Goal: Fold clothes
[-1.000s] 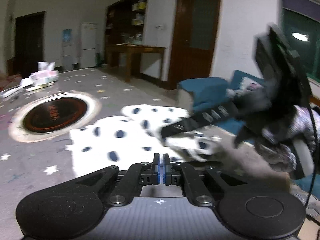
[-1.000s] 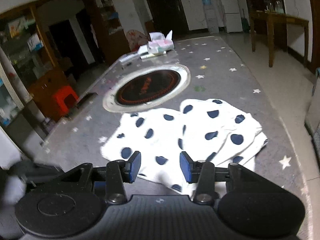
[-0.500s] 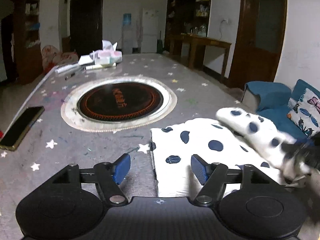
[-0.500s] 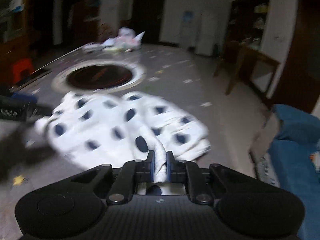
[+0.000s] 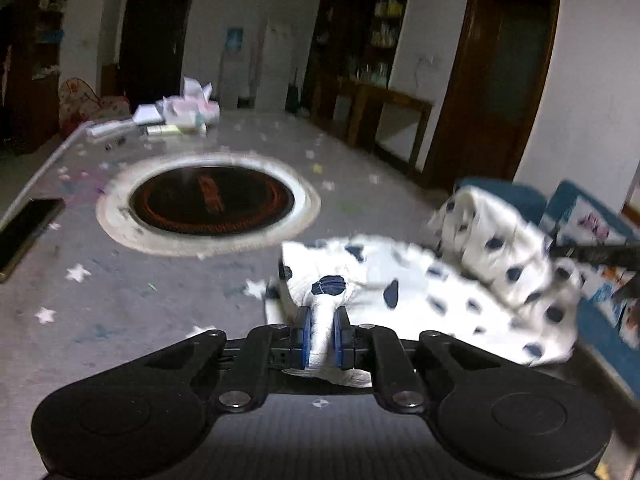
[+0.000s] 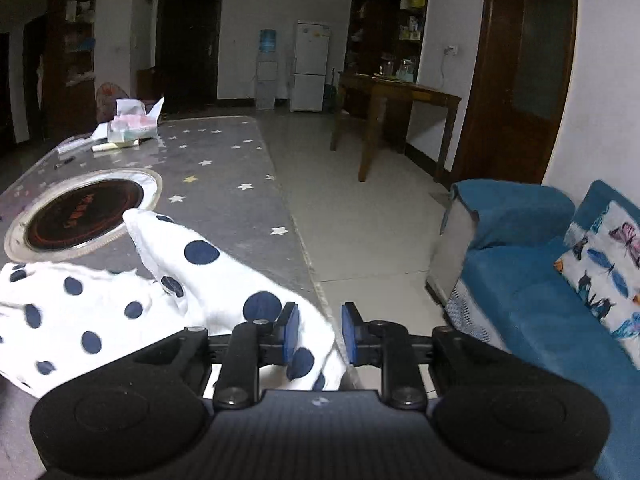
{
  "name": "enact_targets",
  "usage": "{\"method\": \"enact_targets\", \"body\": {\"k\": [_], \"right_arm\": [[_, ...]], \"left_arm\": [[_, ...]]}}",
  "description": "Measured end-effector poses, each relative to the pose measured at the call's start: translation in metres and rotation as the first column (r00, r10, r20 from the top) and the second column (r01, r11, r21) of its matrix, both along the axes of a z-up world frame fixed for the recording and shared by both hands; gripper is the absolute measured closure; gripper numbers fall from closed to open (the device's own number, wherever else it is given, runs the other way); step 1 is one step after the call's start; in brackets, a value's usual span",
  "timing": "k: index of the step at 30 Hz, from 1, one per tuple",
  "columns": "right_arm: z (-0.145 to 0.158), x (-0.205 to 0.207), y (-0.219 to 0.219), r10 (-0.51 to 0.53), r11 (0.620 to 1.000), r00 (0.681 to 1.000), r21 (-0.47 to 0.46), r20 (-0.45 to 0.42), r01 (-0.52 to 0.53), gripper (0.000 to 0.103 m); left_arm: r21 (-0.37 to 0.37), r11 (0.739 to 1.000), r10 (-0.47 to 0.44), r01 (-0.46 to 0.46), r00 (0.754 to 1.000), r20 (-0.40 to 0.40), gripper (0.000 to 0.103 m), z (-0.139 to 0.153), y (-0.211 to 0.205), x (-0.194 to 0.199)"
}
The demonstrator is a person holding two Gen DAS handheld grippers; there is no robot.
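A white garment with dark blue dots (image 5: 448, 292) lies bunched at the near right corner of the grey star-patterned table (image 5: 120, 300). My left gripper (image 5: 321, 334) is shut on a fold of its near edge. In the right wrist view the garment (image 6: 120, 312) spreads to the left, with a flap draped between the jaws. My right gripper (image 6: 319, 334) stands open around that flap, its blue pads (image 6: 291, 332) apart. The right gripper's dark body shows blurred at the right edge of the left wrist view (image 5: 600, 254).
A round black hotplate with a pale rim (image 5: 210, 200) is set in the table's middle. A phone (image 5: 24, 228) lies at the left edge. Tissue packs and papers (image 5: 180, 114) sit at the far end. A blue sofa with a butterfly cushion (image 6: 560, 280) stands right of the table.
My left gripper has closed on the garment's near edge; it was open half a second ago. My right gripper has opened and swung right; it was shut on the cloth before.
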State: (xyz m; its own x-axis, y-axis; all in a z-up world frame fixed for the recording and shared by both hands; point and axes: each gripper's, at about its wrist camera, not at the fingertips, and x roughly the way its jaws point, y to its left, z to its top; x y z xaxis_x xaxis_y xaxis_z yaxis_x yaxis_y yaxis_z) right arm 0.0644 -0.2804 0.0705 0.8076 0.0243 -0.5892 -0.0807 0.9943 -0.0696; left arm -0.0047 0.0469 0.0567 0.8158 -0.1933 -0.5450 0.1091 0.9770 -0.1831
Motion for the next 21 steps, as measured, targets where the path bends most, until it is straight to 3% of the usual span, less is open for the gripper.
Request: {"method": "enact_targets", "body": {"k": [4, 8, 12, 14, 16, 19, 21], "right_arm": [[0.006, -0.01, 0.013, 0.091, 0.995, 0.996, 0.029, 0.022, -0.092, 0.079], [0.018, -0.022, 0.034, 0.215, 0.973, 0.976, 0.085, 0.029, -0.216, 0.079], [0.029, -0.036, 0.057, 0.375, 0.914, 0.927, 0.164, 0.004, -0.371, 0.072], [0.031, -0.045, 0.071, 0.448, 0.882, 0.894, 0.174, -0.015, -0.439, 0.063], [0.028, -0.059, 0.087, 0.512, 0.852, 0.858, 0.149, -0.04, -0.502, 0.061], [0.019, -0.077, 0.101, 0.563, 0.826, 0.823, 0.062, -0.075, -0.56, 0.052], [0.01, -0.084, 0.105, 0.573, 0.817, 0.814, -0.006, -0.097, -0.576, 0.052]], "left_arm": [[0.043, 0.999, -0.031, 0.027, 0.996, 0.085, 0.092, 0.025, 0.005, -0.032], [0.091, 0.986, -0.151, 0.14, 0.981, 0.126, 0.092, 0.034, -0.005, -0.072], [0.175, 0.94, -0.317, 0.292, 0.938, 0.139, 0.092, 0.032, -0.033, -0.114], [0.188, 0.908, -0.4, 0.375, 0.909, 0.121, 0.091, 0.026, -0.05, -0.129], [0.206, 0.875, -0.464, 0.438, 0.88, 0.098, 0.091, 0.016, -0.064, -0.14], [0.215, 0.842, -0.513, 0.495, 0.858, 0.03, 0.09, -0.003, -0.08, -0.146], [0.22, 0.844, -0.502, 0.49, 0.865, 0.0, 0.085, -0.012, -0.081, -0.145]]}}
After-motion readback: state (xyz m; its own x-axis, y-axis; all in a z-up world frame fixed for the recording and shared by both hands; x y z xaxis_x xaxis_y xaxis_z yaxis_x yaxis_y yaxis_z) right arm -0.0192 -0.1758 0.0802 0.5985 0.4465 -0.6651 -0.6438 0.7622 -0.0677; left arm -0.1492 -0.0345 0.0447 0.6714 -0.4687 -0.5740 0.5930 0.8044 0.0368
